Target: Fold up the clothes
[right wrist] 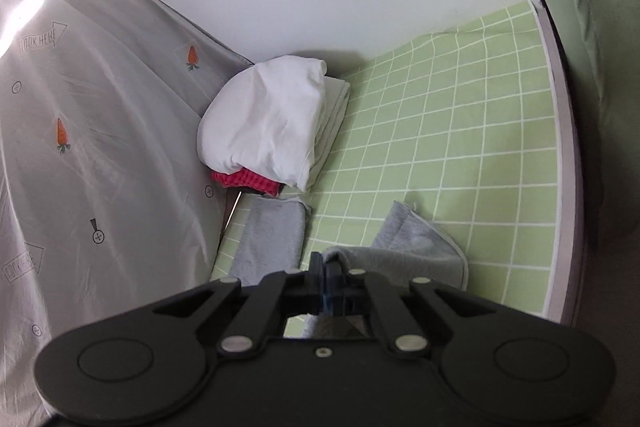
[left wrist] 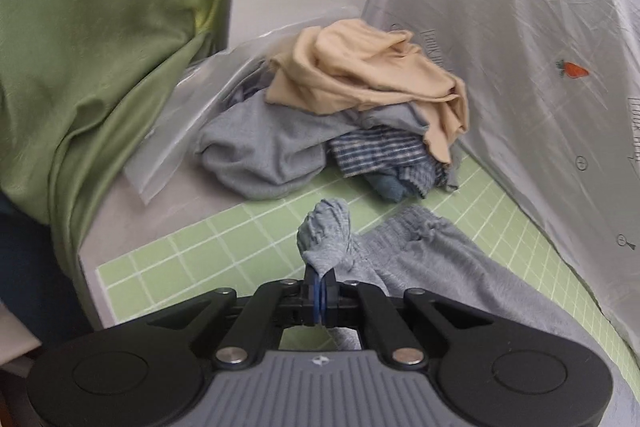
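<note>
Left tool (left wrist: 320, 277): jaws pinched together on a bunched fold at the waistband end of the grey sweatpants (left wrist: 436, 267); the pinched cloth hides the fingertips.
Right tool (right wrist: 325, 265): jaws pressed together on a grey edge of the same garment (right wrist: 400, 247) near a white-trimmed hem; which part of the pants this is I cannot tell.
Sweatpants, place: on the worktop just ahead of both tools, one end lifted by the left tool. The tool bodies cover the near part in both views, so the full outline stays hidden.
Worktop (left wrist: 192, 259): covered by a green mat with a white grid; the mat stops short on the left, where a bare grey strip shows.
Unfolded pile (left wrist: 340, 119): at the far end in the left wrist view, a tan garment (left wrist: 360, 71) on top, grey cloth under it, a blue checked piece (left wrist: 384, 151) at the front. At least three items; those beneath cannot be counted.
Clear plastic sheet (left wrist: 176, 131): one, half under the pile, edges hard to trace.
Stacked clothes (right wrist: 272, 123): in the right wrist view, a white piece on top, one red item (right wrist: 244, 183) peeping out below, a folded grey piece (right wrist: 272, 239) nearer.
Grey curtain (right wrist: 100, 131): carrot prints, two in the right wrist view, one in the left.
Green fabric (left wrist: 80, 47): hangs at the left, cut off by the frame.
</note>
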Motion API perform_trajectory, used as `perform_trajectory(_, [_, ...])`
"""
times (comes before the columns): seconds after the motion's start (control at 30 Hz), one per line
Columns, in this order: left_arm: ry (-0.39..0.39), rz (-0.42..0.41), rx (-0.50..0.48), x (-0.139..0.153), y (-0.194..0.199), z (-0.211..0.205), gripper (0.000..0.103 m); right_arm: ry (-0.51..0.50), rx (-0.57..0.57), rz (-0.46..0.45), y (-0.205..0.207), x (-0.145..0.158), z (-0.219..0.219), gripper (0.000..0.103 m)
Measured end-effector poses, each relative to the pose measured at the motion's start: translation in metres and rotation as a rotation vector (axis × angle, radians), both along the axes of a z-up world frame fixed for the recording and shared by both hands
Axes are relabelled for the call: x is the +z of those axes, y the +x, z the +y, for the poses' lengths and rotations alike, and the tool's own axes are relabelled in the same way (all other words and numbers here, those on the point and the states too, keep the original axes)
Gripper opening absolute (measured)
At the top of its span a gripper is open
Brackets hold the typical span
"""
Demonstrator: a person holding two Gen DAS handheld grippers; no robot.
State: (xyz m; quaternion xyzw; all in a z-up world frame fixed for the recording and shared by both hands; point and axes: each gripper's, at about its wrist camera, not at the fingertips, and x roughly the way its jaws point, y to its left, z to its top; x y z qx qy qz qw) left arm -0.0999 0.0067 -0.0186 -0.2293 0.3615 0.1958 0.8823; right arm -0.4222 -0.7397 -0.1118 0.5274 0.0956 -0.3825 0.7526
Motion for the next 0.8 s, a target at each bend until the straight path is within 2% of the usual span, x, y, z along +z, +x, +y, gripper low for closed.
perform_trajectory(0.13, [0.003,-0.002,0.020,0.005,-0.014,0.001,0.001,0.020,-0.017,-0.022,-0.009,-0.001,0.000,0.001])
perform_trajectory(0.23, [0.075,-0.059,0.041,0.030,-0.022,-0.005,0.001,-0.006,0.002,-0.029,-0.003,0.014,0.001,0.001])
perform_trajectory(0.3, [0.098,-0.105,0.046,0.050,-0.022,-0.007,0.001,-0.031,0.017,-0.072,0.000,0.031,0.002,0.001])
perform_trajectory(0.37, [0.116,-0.118,0.054,0.060,-0.015,-0.007,0.001,-0.073,0.041,-0.103,0.009,0.046,0.000,0.001])
perform_trajectory(0.43, [0.118,-0.107,0.067,0.058,-0.005,-0.007,0.001,-0.117,0.074,-0.084,0.025,0.053,-0.003,0.001])
perform_trajectory(0.5, [0.082,-0.094,0.094,0.048,0.003,-0.007,0.001,-0.144,0.090,-0.051,0.042,0.050,-0.004,0.001])
perform_trajectory(0.63, [0.010,-0.057,0.145,0.026,0.017,-0.012,0.001,-0.093,0.071,-0.057,0.069,0.029,-0.009,0.001])
perform_trajectory(0.7, [0.000,-0.050,0.160,0.020,0.025,-0.015,0.001,-0.068,0.062,-0.047,0.084,0.019,-0.014,0.001])
perform_trajectory(0.8, [-0.017,-0.048,0.193,0.013,0.042,-0.017,0.001,-0.087,0.064,-0.017,0.111,0.015,-0.021,0.002])
